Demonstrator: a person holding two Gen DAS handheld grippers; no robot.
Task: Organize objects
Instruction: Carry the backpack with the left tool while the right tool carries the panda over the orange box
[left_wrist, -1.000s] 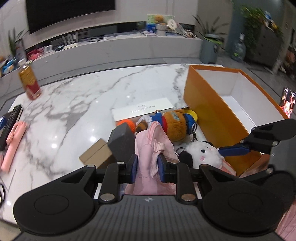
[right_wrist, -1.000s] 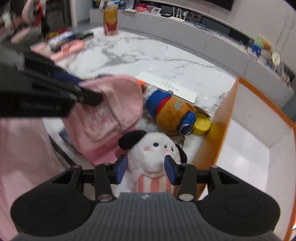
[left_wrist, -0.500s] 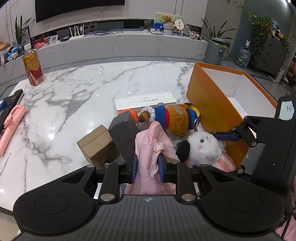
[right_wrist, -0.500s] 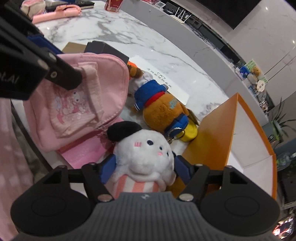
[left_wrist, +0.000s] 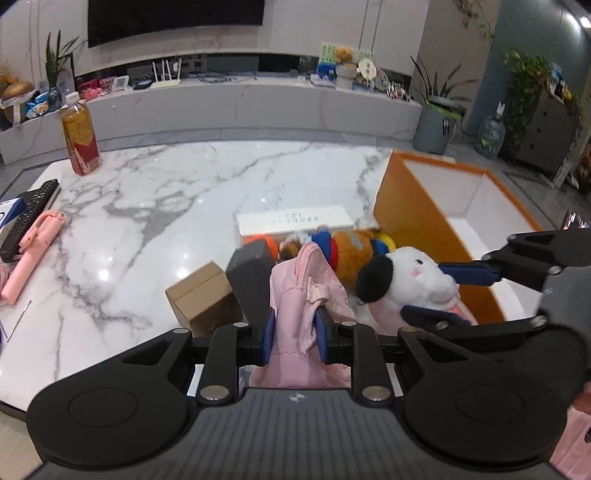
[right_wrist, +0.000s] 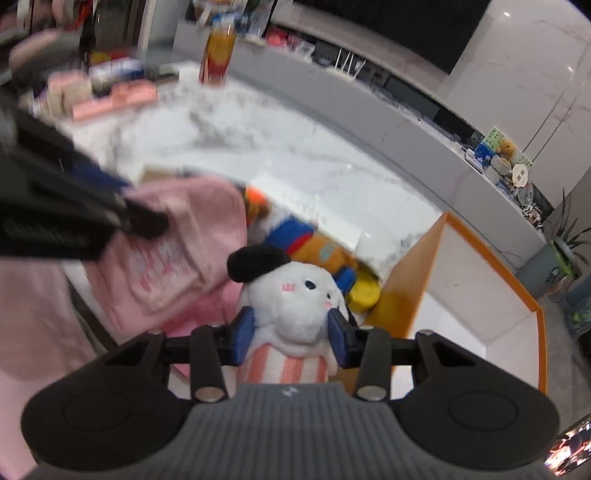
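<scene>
**Operator:** Since half a second back, my right gripper (right_wrist: 291, 330) has closed in on the white plush (right_wrist: 295, 295); the blue pads, which stood wide of it then, now press into its cheeks. It is clamped between the jaws, black ear up, striped body running back toward the camera.

**Partner:** And your left?

**Operator:** My left gripper (left_wrist: 293, 334) holds as before, jaws pinched on a fold of the pink backpack (left_wrist: 306, 295). That bag rises straight out from between the pads (its lower part is hidden under the gripper body).

**Partner:** Where does the box sit?

**Operator:** From the right wrist, the orange box (right_wrist: 417, 280) is just past the right pad, its near wall close beside the plush; I cannot tell whether they touch. Its white inside faces up.

**Partner:** Anything ahead of the jaws?

**Operator:** Beyond the plush lies the brown doll (right_wrist: 314, 243) in blue and red, on its side, its yellow end against the box wall. From the left wrist I see a grey block (left_wrist: 253, 280) and a cardboard box (left_wrist: 201, 299) just left of the left pad, and a flat white box (left_wrist: 293, 221) farther ahead on the marble table (left_wrist: 166, 206). Far left sit a pink stick (left_wrist: 35, 254), a remote (left_wrist: 31, 214) and a bottle (left_wrist: 81, 144).
</scene>
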